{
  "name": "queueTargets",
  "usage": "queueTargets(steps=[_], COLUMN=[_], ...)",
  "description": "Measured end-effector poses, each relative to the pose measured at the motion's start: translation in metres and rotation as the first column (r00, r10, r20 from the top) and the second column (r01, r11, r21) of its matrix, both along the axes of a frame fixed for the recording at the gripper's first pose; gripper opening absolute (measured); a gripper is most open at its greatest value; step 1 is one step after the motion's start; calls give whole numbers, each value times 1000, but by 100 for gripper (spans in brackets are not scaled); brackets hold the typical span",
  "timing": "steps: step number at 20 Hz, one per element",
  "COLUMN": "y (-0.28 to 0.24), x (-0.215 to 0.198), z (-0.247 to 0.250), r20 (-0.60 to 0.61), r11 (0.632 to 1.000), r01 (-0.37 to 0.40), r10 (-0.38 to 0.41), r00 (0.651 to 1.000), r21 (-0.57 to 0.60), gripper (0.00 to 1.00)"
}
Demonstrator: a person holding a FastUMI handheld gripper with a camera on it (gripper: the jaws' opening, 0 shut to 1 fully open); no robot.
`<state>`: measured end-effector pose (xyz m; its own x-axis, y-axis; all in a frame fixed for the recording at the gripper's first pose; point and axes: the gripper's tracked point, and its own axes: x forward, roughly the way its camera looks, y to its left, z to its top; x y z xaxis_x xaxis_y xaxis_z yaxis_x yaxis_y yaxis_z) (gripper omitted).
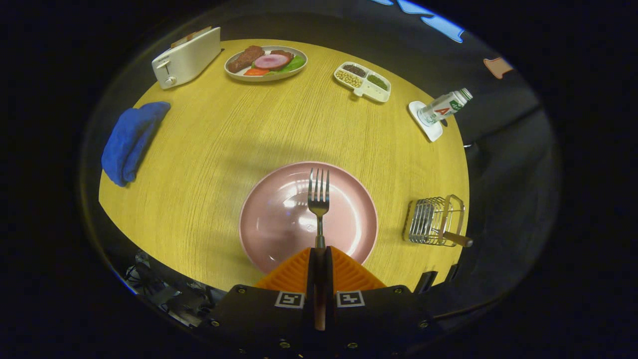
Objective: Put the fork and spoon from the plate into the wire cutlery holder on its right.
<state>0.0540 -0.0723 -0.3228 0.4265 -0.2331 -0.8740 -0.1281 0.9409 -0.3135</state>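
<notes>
Fork (pixel 318 199) handle is pinched between the closed orange fingers (pixel 299 271), its tines pointing ahead over the empty pink plate (pixel 264 214). Wire cutlery holder (pixel 434 220), holding a wooden-handled utensil, stands right of the plate on the yellow worktop (pixel 209 149).

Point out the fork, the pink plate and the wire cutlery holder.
fork (pixel 318 199): gripper view, on its neck below the tines; handle clamped in the hand-held gripper (pixel 319 257).
pink plate (pixel 271 219): gripper view, on its bare inner surface.
wire cutlery holder (pixel 429 220): gripper view, on its wire side.
</notes>
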Motion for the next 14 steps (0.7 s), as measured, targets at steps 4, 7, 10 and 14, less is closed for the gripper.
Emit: queueTargets(steps=[4, 7, 10, 14], y=[-17, -32, -50, -80], x=[3, 2, 3, -2], z=[24, 38, 51, 72], r20=[31, 48, 70, 102], r11=[999, 997, 994, 987], r01=[33, 65, 98, 153], r10=[-33, -63, -95, -146], r00=[999, 997, 993, 984], r21=[-27, -32, -41, -54], gripper=[9, 9, 9, 9])
